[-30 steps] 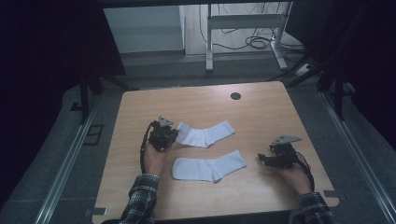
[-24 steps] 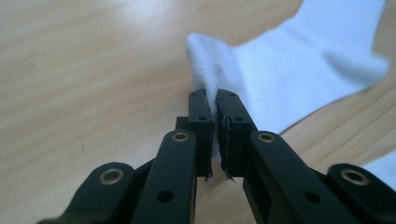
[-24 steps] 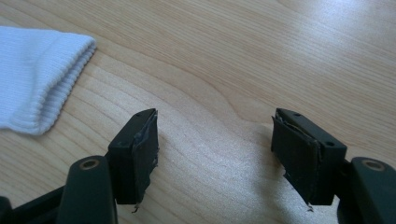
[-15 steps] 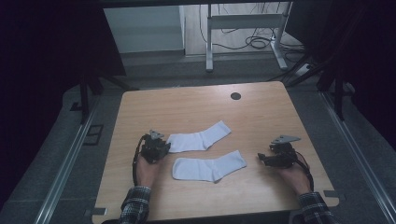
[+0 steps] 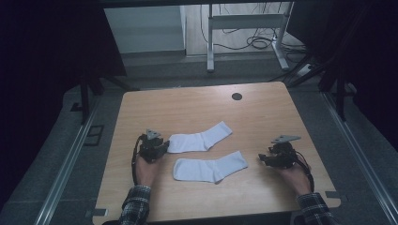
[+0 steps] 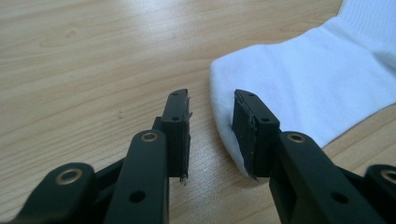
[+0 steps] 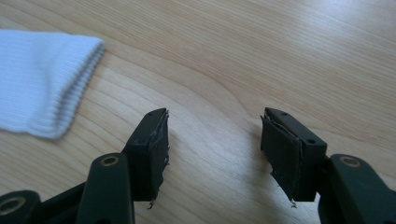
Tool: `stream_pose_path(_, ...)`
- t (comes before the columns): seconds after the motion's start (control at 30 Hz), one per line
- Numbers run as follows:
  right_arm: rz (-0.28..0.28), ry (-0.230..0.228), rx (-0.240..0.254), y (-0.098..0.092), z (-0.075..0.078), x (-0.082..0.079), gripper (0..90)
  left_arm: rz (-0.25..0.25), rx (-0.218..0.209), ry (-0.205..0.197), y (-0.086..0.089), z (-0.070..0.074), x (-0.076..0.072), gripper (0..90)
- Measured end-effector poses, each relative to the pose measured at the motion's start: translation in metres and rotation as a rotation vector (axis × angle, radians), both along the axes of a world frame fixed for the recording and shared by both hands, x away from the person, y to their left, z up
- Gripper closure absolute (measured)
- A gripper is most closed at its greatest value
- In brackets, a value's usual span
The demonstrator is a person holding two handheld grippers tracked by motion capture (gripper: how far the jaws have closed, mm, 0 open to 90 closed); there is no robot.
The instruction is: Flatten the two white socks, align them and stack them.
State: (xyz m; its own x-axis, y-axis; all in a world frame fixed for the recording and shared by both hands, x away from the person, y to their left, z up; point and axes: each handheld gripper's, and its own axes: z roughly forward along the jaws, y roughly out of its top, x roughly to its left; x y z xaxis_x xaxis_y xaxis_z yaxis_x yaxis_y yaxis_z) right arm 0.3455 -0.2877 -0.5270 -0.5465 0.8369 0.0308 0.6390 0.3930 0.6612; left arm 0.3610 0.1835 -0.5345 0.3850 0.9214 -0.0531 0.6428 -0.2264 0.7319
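Socks are the things being handled: two white ones lie flat on the wooden table (image 5: 141,112). The far sock (image 5: 201,138) lies slanted, and the near sock (image 5: 211,167) lies just in front of it, a little closer to the person. The far sock is my landmark. The left gripper (image 5: 159,146) sits low at the far sock's left end, held by the left hand (image 5: 148,169), whose forearm comes up from the table's near edge in a checked sleeve (image 5: 136,208). In the left gripper view its two black jaws point along the table top. They have just been opening, and now they stand a little apart. The edge of the far sock (image 6: 303,88) runs up through the gap between them, and one jaw stands over the cloth. I cannot tell if that jaw touches the cloth, and the pads do not pinch it. The right gripper (image 5: 264,158) is well to the right of the far sock and a bit nearer the person, held low over the table by the right hand (image 5: 295,176). It points left, at the ribbed open end of the near sock (image 7: 42,79). Its jaws have just been closing but are spread wide, with bare wood between them, and they stay short of the near sock.
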Motion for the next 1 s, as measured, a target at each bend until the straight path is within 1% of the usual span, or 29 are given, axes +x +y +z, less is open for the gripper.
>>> stream_pose_path(0.03,0.003,-0.003,0.004,0.002,0.001,0.000,43.5,-0.003,0.003,0.004,0.000,-0.001,0.000,66.5)
stream_pose_path(0.13,0.010,-0.014,0.015,0.008,0.006,0.003,45.9,-0.013,0.039,0.009,-0.001,-0.005,0.001,66.2)
stream_pose_path(0.17,0.012,-0.013,0.015,0.010,0.008,0.004,47.6,-0.016,0.042,0.007,-0.001,-0.005,0.001,66.2)
stream_pose_path(0.2,0.013,-0.010,0.020,0.012,0.009,0.005,49.4,-0.019,0.039,0.003,-0.001,-0.006,0.001,66.2)
stream_pose_path(0.27,0.018,0.004,0.031,0.021,0.012,0.009,49.5,-0.022,0.035,0.004,0.000,-0.007,0.001,66.3)
stream_pose_path(0.33,0.020,0.002,0.030,0.024,0.013,0.011,49.5,-0.021,0.021,-0.001,0.001,-0.009,0.000,66.1)
stream_pose_path(0.4,0.021,-0.006,0.031,0.030,0.015,0.015,49.6,-0.013,0.012,0.005,0.003,-0.009,0.000,64.1)
stream_pose_path(0.47,0.027,-0.015,0.050,0.036,0.016,0.019,49.9,-0.004,0.019,0.004,0.002,-0.009,0.000,61.5)
stream_pose_path(0.53,0.026,-0.021,0.042,0.041,0.018,0.023,50.3,0.001,0.022,0.002,0.002,-0.009,0.000,59.4)
stream_pose_path(0.6,0.029,-0.022,0.056,0.047,0.020,0.029,50.3,0.000,0.025,0.002,0.002,-0.009,0.000,59.3)
stream_pose_path(0.67,0.034,-0.022,0.064,0.053,0.020,0.035,50.1,0.007,0.015,0.008,0.003,-0.009,0.000,57.4)
stream_pose_path(0.73,0.040,-0.027,0.065,0.060,0.020,0.040,50.1,0.010,-0.009,0.023,0.006,-0.009,0.001,56.5)
stream_pose_path(0.77,0.043,-0.028,0.067,0.064,0.020,0.044,50.0,0.012,-0.014,0.026,0.006,-0.009,0.001,56.1)
stream_pose_path(0.83,0.043,-0.023,0.071,0.070,0.019,0.050,50.3,0.009,-0.009,0.024,0.006,-0.009,0.001,56.0)
stream_pose_path(0.9,0.043,-0.016,0.072,0.074,0.018,0.056,52.2,0.010,-0.011,0.025,0.006,-0.009,0.002,55.8)
stream_pose_path(0.93,0.041,-0.026,0.067,0.079,0.017,0.062,55.4,0.011,-0.012,0.025,0.006,-0.009,0.002,55.7)
stream_pose_path(1.0,0.043,-0.031,0.064,0.081,0.016,0.065,56.8,0.011,-0.012,0.025,0.006,-0.009,0.002,55.7)
